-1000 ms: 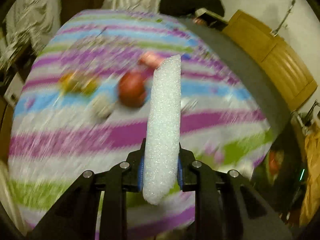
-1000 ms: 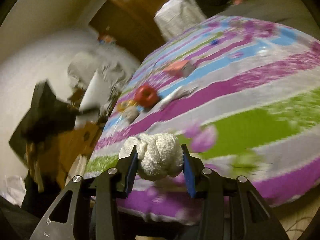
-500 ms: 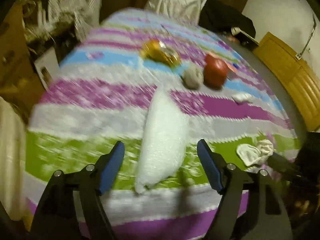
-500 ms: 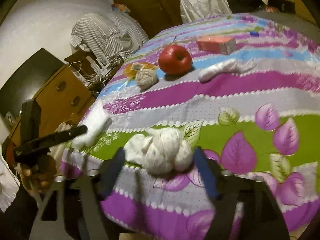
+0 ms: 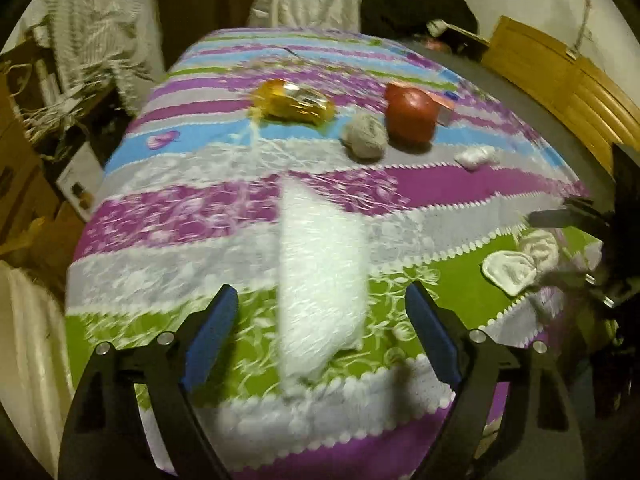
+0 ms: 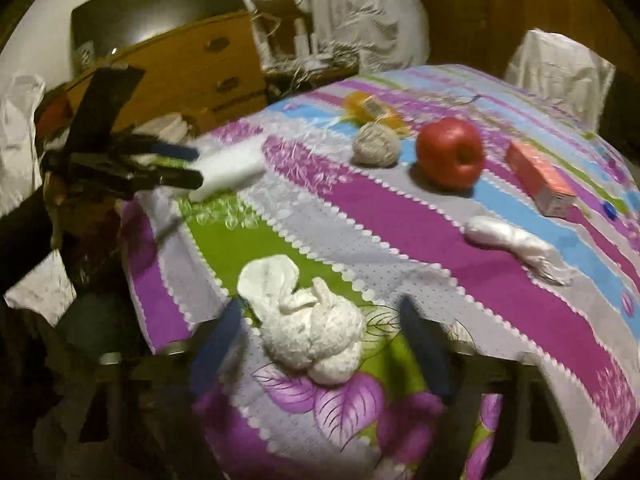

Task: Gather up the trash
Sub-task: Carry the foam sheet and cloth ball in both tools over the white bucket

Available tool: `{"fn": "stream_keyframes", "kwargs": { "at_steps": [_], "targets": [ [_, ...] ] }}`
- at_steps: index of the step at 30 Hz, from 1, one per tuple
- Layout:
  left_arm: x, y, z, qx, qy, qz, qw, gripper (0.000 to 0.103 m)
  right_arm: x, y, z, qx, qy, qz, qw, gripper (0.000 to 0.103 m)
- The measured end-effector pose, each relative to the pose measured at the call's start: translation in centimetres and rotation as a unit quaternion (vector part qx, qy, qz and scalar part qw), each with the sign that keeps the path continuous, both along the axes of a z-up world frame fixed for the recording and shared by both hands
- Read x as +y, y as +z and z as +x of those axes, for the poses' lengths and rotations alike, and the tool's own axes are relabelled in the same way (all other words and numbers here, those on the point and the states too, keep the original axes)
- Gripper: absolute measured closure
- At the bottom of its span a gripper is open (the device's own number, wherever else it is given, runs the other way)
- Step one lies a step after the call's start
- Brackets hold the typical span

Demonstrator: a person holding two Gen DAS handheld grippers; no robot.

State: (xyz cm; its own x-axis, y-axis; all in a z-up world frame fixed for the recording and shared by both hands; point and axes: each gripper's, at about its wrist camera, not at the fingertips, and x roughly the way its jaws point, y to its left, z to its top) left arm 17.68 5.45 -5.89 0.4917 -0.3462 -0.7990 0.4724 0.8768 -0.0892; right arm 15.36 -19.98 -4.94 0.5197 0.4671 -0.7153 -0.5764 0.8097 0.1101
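A white foam strip [image 5: 320, 280] lies on the striped tablecloth [image 5: 180, 220] between the jaws of my left gripper [image 5: 320, 308]. The jaws are opening and the pads stand clear of the foam. A crumpled white tissue wad [image 6: 308, 328] rests near the table's front edge between the jaws of my right gripper [image 6: 320, 312]. Those jaws are closing, but the pads do not touch the wad. Further back lie a grey paper ball [image 6: 376, 144], a yellow wrapper [image 6: 372, 110] and a twisted white plastic scrap [image 6: 516, 244].
A red apple [image 6: 450, 156] and a pink box [image 6: 540, 180] sit at the back of the table. A wooden dresser [image 6: 192, 72] and clutter stand to the left. A chair with a white cover [image 5: 312, 0] is behind the table.
The left gripper lowered the foam strip to the cloth and let it go. The right gripper released the tissue wad onto the table, rolled level, and its jaws have since narrowed.
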Motion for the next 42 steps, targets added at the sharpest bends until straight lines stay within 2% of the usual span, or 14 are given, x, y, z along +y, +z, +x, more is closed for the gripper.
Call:
{"fn": "stream_keyframes", "kwargs": {
  "at_steps": [1,2,3,5,8,12,15,18,21,26,33,38,42],
  "targets": [
    [-0.5,-0.6,0.2,0.002,-0.010,0.011,0.9999,0.021,0.1,-0.5,0.3,0.009,0.007,-0.002,1.000,0.053],
    [-0.8,-1.1,0.4,0.004,-0.008,0.027,0.9996,0.023,0.1,-0.8,0.4,0.017,0.013,0.007,1.000,0.054],
    [-0.9,-1.6,0.7,0.008,-0.004,0.036,0.9993,0.031,0.1,-1.0,0.4,0.016,0.009,0.014,1.000,0.054],
    [-0.8,-2.3,0.8,0.012,0.005,0.042,0.9990,0.035,0.2,-1.3,0.0,0.018,0.004,0.020,1.000,0.057],
    [-0.7,-2.1,0.2,-0.005,0.007,0.050,0.9987,0.062,-0.4,-1.7,-0.7,0.022,-0.028,0.050,0.998,0.059],
    [0.0,-1.0,0.1,-0.006,0.044,0.035,0.9984,0.063,-1.4,-1.8,-1.2,0.047,-0.099,0.107,0.988,0.059],
    [0.9,1.2,-0.7,-0.030,0.088,0.031,0.9952,0.063,-1.6,-0.4,-2.1,0.041,-0.139,0.137,0.980,0.059],
    [1.9,3.3,-1.3,-0.052,0.123,0.038,0.9904,0.063,-1.0,2.0,-2.2,0.029,-0.160,0.152,0.975,0.059],
    [3.8,5.7,-1.7,-0.070,0.166,0.041,0.9827,0.063,0.8,4.3,-1.1,0.027,-0.158,0.156,0.975,0.059],
    [8.5,9.3,-2.5,-0.115,0.237,0.066,0.9624,0.063,7.5,9.1,2.6,0.023,-0.120,0.159,0.980,0.059],
    [16.4,12.1,-2.7,-0.127,0.320,0.082,0.9352,0.063,21.0,14.4,8.0,0.035,-0.044,0.139,0.989,0.059],
    [21.8,12.6,-3.2,-0.132,0.367,0.103,0.9149,0.063,30.3,16.1,10.4,0.051,-0.004,0.118,0.992,0.059],
    [24.9,12.5,-3.9,-0.135,0.395,0.123,0.9003,0.063,37.4,16.2,11.1,0.054,0.023,0.086,0.995,0.059]
  ]
}}
